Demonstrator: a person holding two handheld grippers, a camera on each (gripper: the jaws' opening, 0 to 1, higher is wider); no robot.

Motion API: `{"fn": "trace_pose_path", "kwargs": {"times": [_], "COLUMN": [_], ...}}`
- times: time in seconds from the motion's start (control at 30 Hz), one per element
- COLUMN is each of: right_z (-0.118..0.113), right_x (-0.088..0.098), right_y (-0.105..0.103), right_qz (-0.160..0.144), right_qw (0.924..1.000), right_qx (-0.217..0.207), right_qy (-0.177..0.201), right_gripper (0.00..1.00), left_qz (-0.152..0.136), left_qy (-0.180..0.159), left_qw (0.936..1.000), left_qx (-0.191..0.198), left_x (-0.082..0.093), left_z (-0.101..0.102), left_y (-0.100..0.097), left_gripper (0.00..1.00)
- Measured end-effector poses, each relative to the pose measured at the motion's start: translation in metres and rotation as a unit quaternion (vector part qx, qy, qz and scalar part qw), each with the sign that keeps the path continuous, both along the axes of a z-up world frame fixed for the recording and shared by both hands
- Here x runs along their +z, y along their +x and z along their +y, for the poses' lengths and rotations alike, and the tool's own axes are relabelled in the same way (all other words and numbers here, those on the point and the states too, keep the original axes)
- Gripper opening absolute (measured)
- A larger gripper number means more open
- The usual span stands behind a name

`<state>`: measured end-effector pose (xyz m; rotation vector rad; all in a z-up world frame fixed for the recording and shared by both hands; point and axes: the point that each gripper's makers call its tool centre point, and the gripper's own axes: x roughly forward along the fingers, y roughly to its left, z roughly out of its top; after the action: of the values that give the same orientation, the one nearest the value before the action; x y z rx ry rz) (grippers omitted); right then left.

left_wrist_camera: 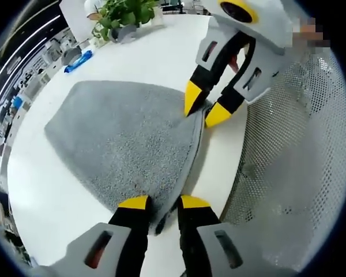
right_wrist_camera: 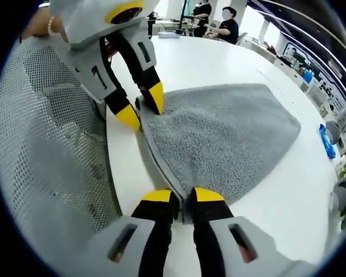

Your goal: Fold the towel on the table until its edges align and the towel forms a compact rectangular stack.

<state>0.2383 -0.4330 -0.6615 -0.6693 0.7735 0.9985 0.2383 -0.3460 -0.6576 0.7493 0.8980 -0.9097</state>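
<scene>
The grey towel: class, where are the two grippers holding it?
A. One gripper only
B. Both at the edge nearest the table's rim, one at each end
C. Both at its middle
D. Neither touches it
B: the left gripper and the right gripper each pinch an end of the grey towel along its near edge.

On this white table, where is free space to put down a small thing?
Bare table lies beyond the towel's far edge, and between the towel and the blue object by the plant. The near edge is crowded: left gripper and right gripper both pinch the towel.
</scene>
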Motion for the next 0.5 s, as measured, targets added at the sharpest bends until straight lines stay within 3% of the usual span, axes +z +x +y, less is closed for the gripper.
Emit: {"fn": "trace_pose_path", "kwargs": {"times": [0.23, 0.5], "right_z": [0.0000, 0.0012], "right_x": [-0.0007, -0.0008], "right_y": [0.0024, 0.0056], "right_qz": [-0.003, -0.012], "right_qw": [1.0000, 0.9997], "right_qx": [0.002, 0.015], "right_qy": [0.000, -0.012], "right_gripper": [0.07, 0.05], "left_qz": [-0.001, -0.007], "left_qy": [-0.015, -0.005], "left_qw": [0.9998, 0.9999], "left_qx": [0.009, -0.009], "left_x": [-0.0002, 0.0000], "left_z": [0.0003, -0.0025], "left_y": [0.0010, 0.0011], "left_gripper": [0.19, 0.17]}}
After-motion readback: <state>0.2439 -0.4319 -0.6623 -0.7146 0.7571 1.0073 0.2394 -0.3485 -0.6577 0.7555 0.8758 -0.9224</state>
